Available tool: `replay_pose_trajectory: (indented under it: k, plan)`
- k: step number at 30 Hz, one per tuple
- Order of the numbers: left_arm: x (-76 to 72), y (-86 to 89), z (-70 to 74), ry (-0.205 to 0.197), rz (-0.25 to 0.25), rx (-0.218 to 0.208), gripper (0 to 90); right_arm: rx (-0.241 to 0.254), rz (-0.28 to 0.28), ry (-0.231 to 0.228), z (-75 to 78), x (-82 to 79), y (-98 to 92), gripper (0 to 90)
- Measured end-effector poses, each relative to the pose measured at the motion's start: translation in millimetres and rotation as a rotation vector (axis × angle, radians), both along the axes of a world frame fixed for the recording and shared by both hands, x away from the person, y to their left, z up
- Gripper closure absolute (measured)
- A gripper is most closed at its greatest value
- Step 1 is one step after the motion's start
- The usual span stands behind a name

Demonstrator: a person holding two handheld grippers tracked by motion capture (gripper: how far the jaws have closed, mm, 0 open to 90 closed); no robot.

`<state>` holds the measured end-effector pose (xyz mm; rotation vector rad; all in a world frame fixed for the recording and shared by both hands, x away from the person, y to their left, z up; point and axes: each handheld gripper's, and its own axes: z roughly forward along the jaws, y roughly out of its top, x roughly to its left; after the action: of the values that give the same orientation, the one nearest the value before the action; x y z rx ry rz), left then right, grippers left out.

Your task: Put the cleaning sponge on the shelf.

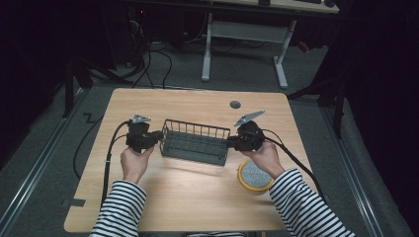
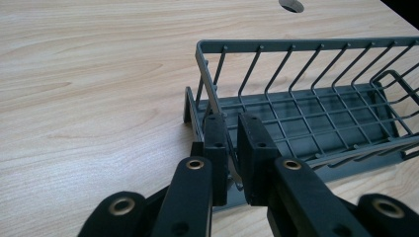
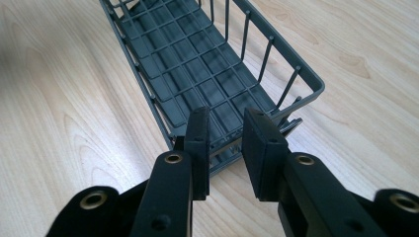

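A dark grey wire basket lies lengthwise across the middle of the wooden table, and it holds nothing. My left gripper is at its left end. In the left gripper view my left gripper is shut on the end wall of the basket. My right gripper is at the right end. In the right gripper view my right gripper closes over the end wires of the basket with a wider gap. Whether the basket rests on the table or hangs just above it, I cannot tell.
A round yellow object with a speckled grey top lies near the right hand, toward the table's front right. A round cable hole sits at the back of the table. Beyond the table stands a desk with white legs.
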<state>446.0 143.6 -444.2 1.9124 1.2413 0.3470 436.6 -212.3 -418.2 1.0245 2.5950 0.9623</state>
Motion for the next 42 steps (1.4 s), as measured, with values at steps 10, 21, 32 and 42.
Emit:
replay_pose_trajectory:
  k: [10,21,32,42]
  plan:
    - [0.5,-1.4,-1.3,0.0,-0.006,0.01,78.0,0.031,-0.018,0.003,-2.7,-2.4,-3.2,70.8]
    - [-4.4,8.1,-0.7,-0.04,0.011,-0.027,34.7,0.055,-0.083,-0.084,5.4,-9.3,-12.2,49.9]
    - [-30.4,38.5,-2.2,-0.085,0.057,-0.06,29.3,0.122,-0.211,-0.111,4.7,-21.7,-60.1,48.5]
    - [-59.7,51.3,-30.3,-0.072,0.109,-0.023,28.8,0.156,-0.268,-0.13,-2.5,-45.0,-103.9,48.4]
